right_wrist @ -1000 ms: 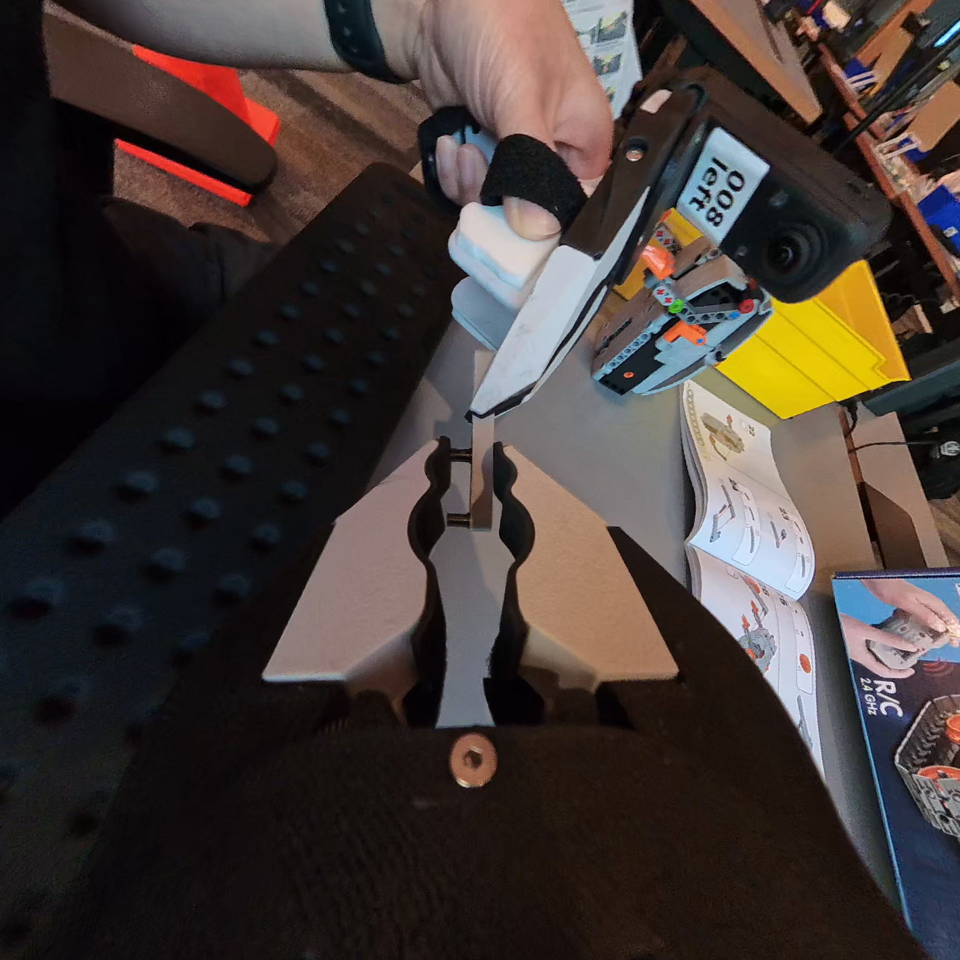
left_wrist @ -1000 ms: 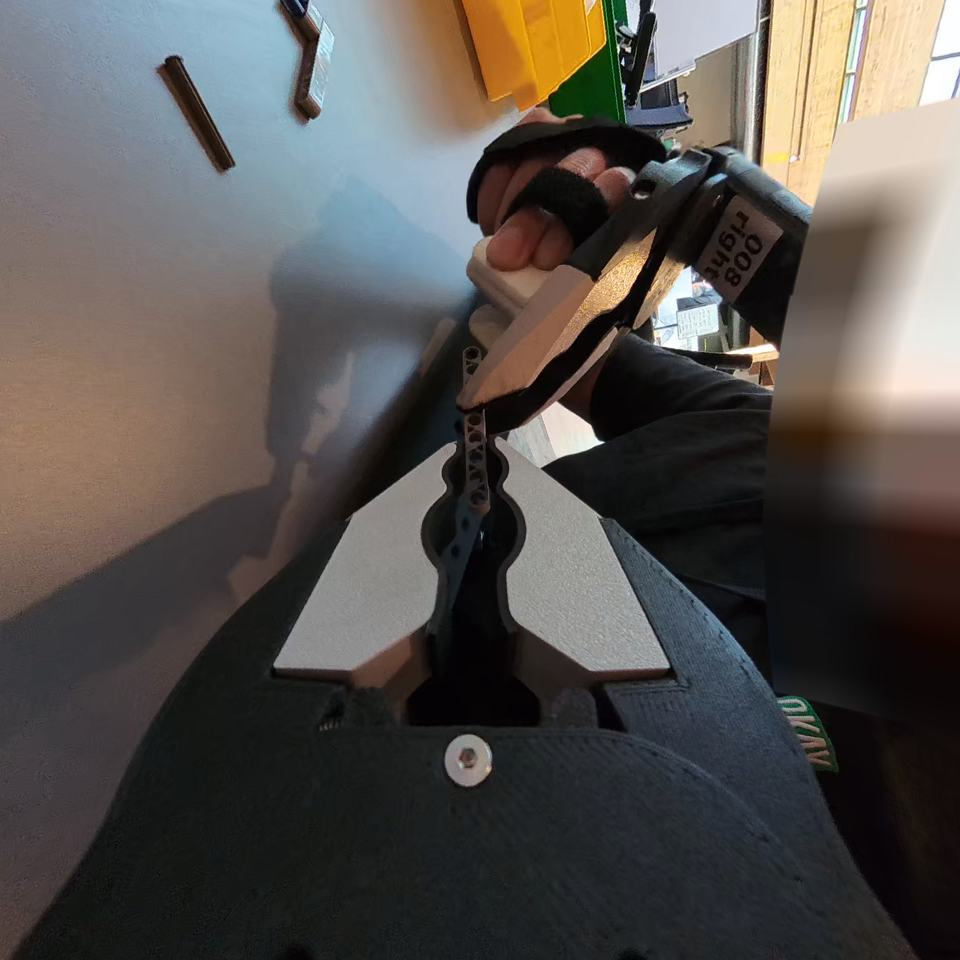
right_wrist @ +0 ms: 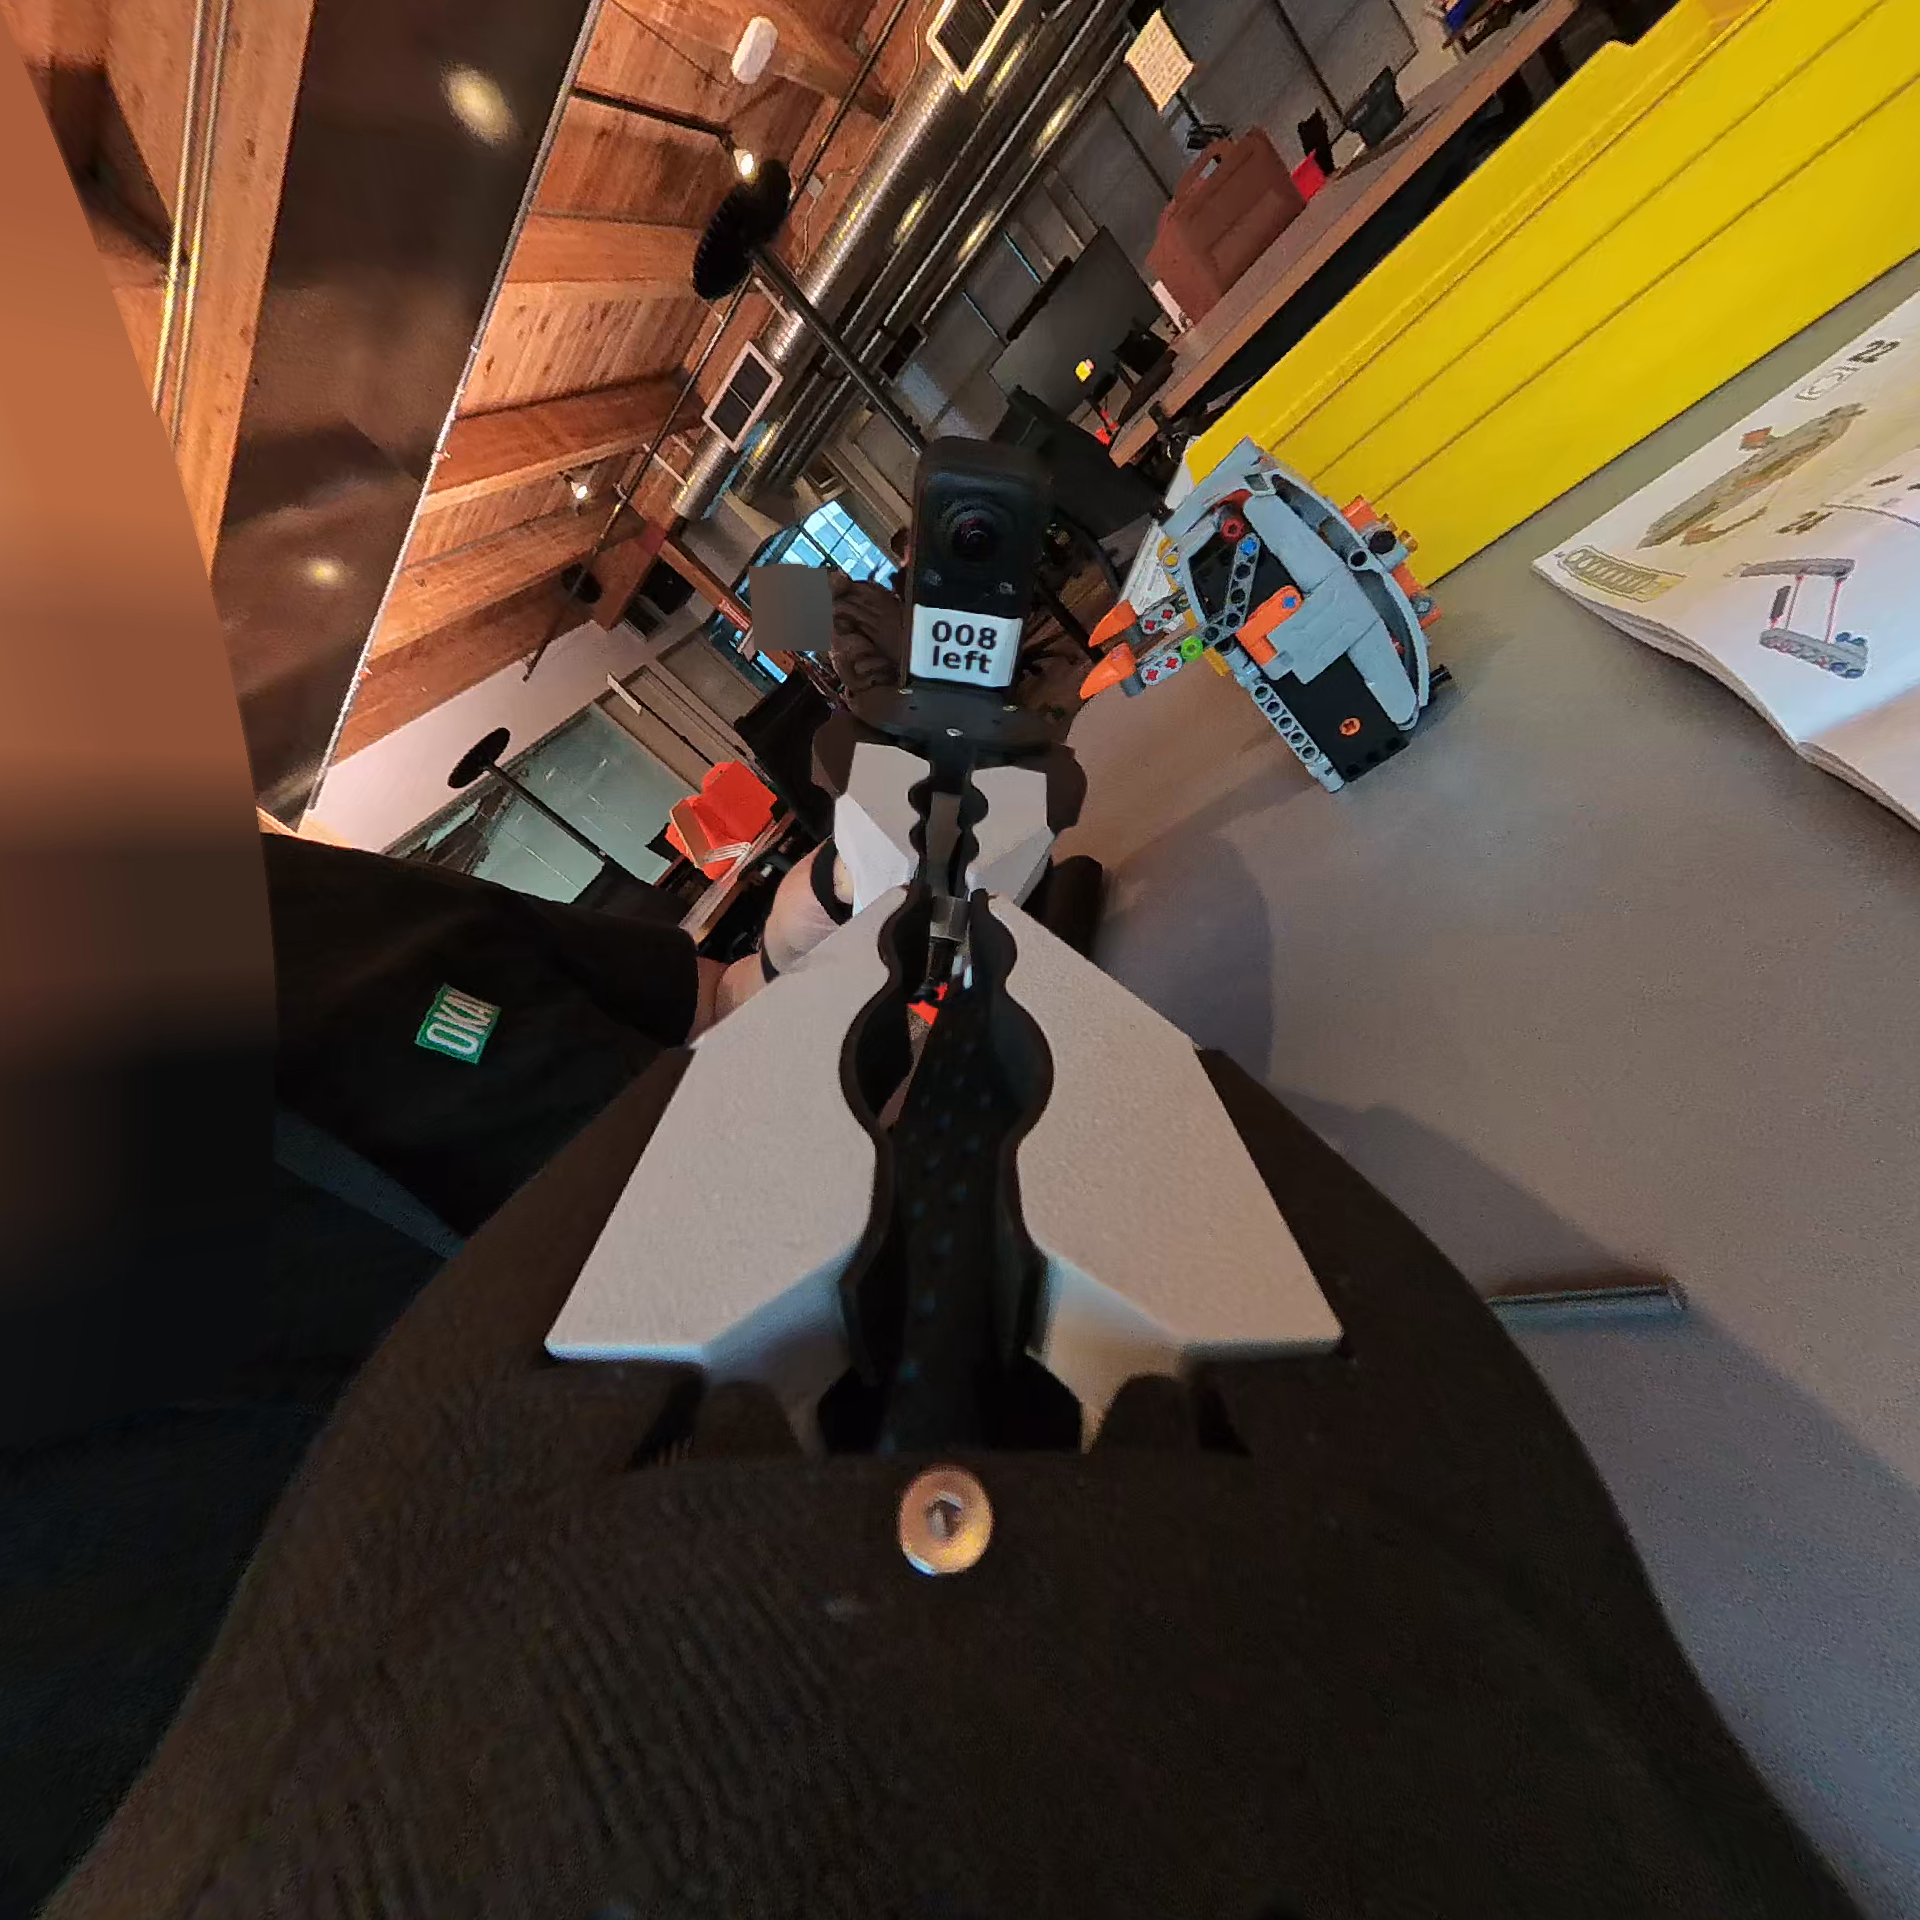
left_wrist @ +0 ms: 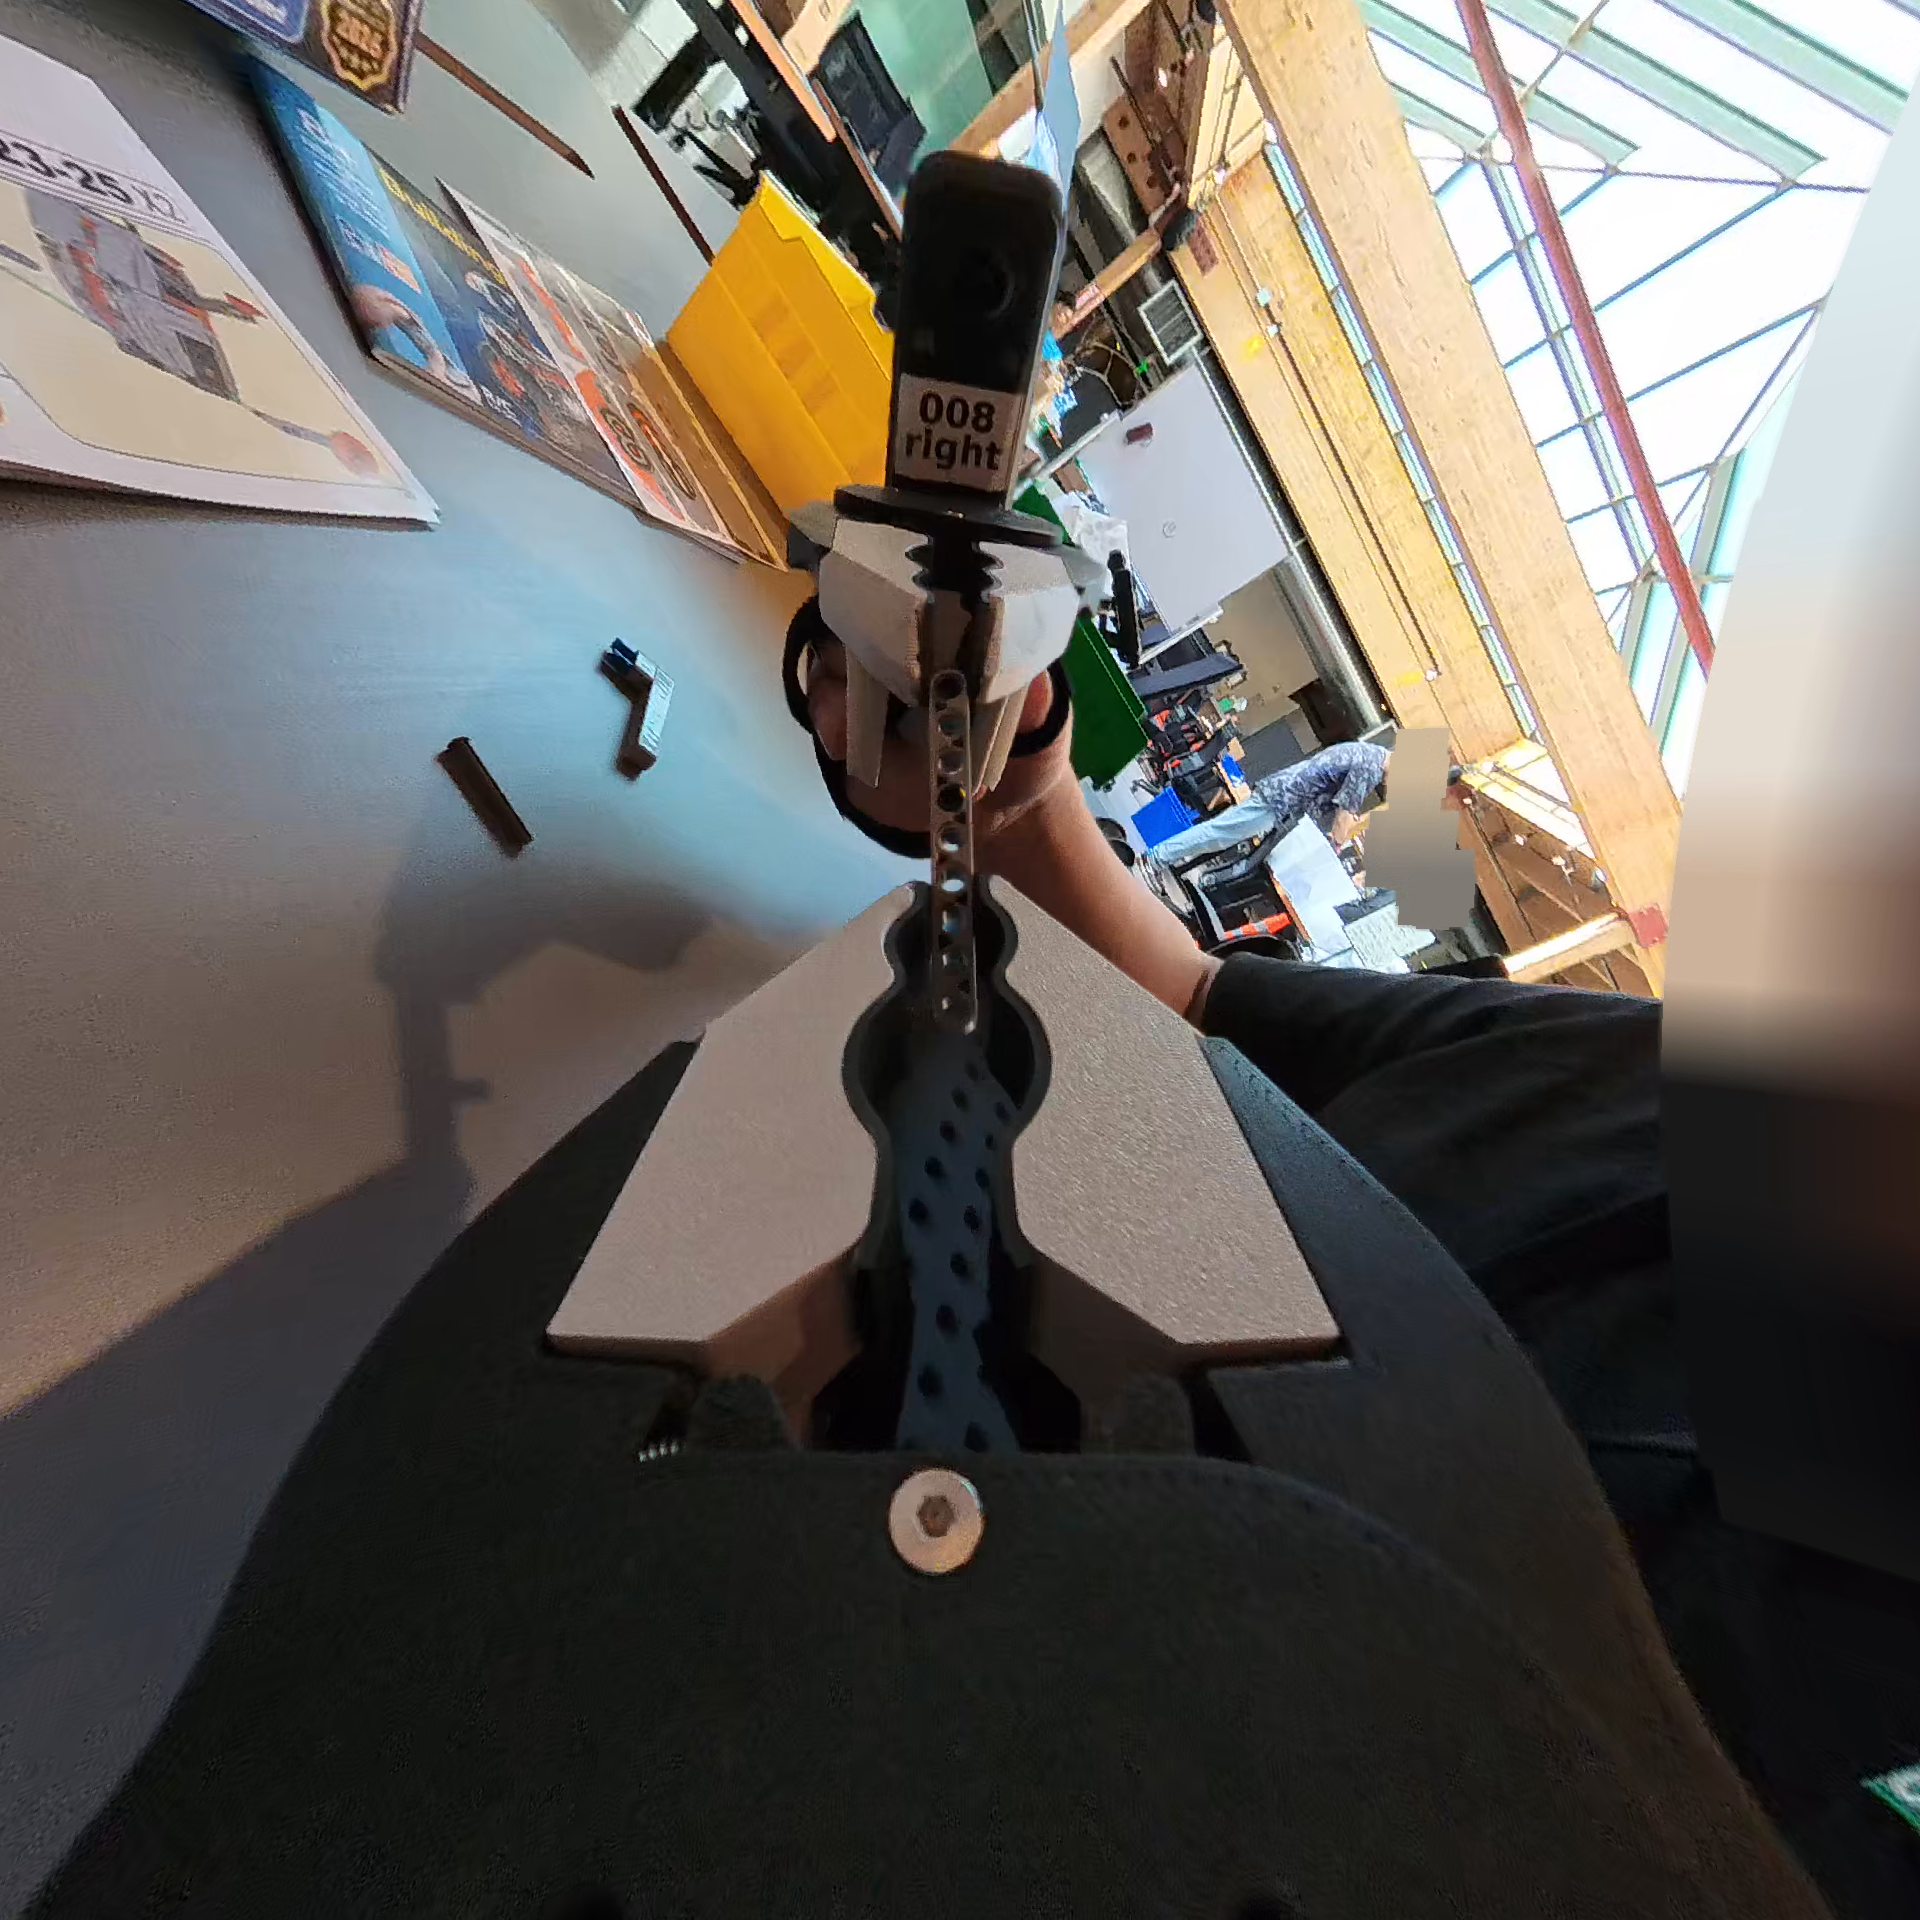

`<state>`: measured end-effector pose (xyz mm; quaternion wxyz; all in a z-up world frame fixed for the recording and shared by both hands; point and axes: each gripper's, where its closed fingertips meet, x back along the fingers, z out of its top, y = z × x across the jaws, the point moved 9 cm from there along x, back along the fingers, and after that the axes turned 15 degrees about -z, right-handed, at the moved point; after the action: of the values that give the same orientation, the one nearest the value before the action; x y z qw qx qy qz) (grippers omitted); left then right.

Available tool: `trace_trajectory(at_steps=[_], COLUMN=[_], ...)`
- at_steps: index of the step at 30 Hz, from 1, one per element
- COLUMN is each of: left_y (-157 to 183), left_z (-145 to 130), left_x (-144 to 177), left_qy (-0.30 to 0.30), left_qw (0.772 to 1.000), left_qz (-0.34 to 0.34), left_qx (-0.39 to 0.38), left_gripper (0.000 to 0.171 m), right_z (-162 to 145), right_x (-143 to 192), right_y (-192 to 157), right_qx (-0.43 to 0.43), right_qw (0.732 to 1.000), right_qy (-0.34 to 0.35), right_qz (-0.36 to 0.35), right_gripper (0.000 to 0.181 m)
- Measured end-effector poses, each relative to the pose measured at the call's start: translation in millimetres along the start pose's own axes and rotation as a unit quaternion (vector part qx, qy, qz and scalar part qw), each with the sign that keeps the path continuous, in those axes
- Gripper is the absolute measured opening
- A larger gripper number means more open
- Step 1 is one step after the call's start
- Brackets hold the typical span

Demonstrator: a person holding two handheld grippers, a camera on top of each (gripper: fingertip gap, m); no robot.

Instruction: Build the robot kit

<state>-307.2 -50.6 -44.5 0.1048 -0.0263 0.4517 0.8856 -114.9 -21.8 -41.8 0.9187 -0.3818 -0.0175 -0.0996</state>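
Observation:
A thin grey beam with a row of holes point(left_wrist: 951, 831) spans the gap between my two grippers, above the grey table point(left_wrist: 208, 935). My left gripper point(left_wrist: 953, 894) is shut on its near end. My right gripper point(left_wrist: 935, 748) faces it head-on, held by a hand, and is shut on the far end. In the right wrist view the beam point(right_wrist: 943, 920) shows end-on between the tips of my right gripper point(right_wrist: 945, 909). The left gripper point(right_wrist: 951, 842) sits just beyond, tip to tip.
On the table are two small dark pieces point(left_wrist: 483, 795) point(left_wrist: 639, 717), an open instruction booklet point(right_wrist: 1766, 540), a blue box point(left_wrist: 436, 281), a yellow bin point(right_wrist: 1558, 260), a part-built grey and orange model point(right_wrist: 1299, 623) and a thin rod point(right_wrist: 1590, 1297). A dark sleeve point(left_wrist: 1455, 1091) is at the right. Only a small space, under 4 cm, lies between the two pairs of fingers.
Both grippers have swung up and now face each other in line. The right gripper, which met the beam from the side at an angle, now grips its far end head-on.

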Motion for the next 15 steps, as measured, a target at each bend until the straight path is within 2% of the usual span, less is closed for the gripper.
trace_trajectory(at_steps=[7, 15], left_y=[-4.9, -1.9], left_z=[-0.9, 6.5], left_x=[-13.3, -12.7], left_qy=[-0.038, -0.048], left_qw=[0.998, 0.998], left_qz=[-0.044, -0.035], left_qx=[0.031, 0.007], left_gripper=[0.015, 0.005], right_z=[-5.6, -5.7], right_x=[-6.0, -8.4], right_y=[-5.7, -12.3], right_qx=[0.004, 0.019], right_qw=[0.999, 0.999], right_qy=[-0.037, -0.029], right_qz=[0.001, -0.003], right_gripper=[0.005, 0.005])
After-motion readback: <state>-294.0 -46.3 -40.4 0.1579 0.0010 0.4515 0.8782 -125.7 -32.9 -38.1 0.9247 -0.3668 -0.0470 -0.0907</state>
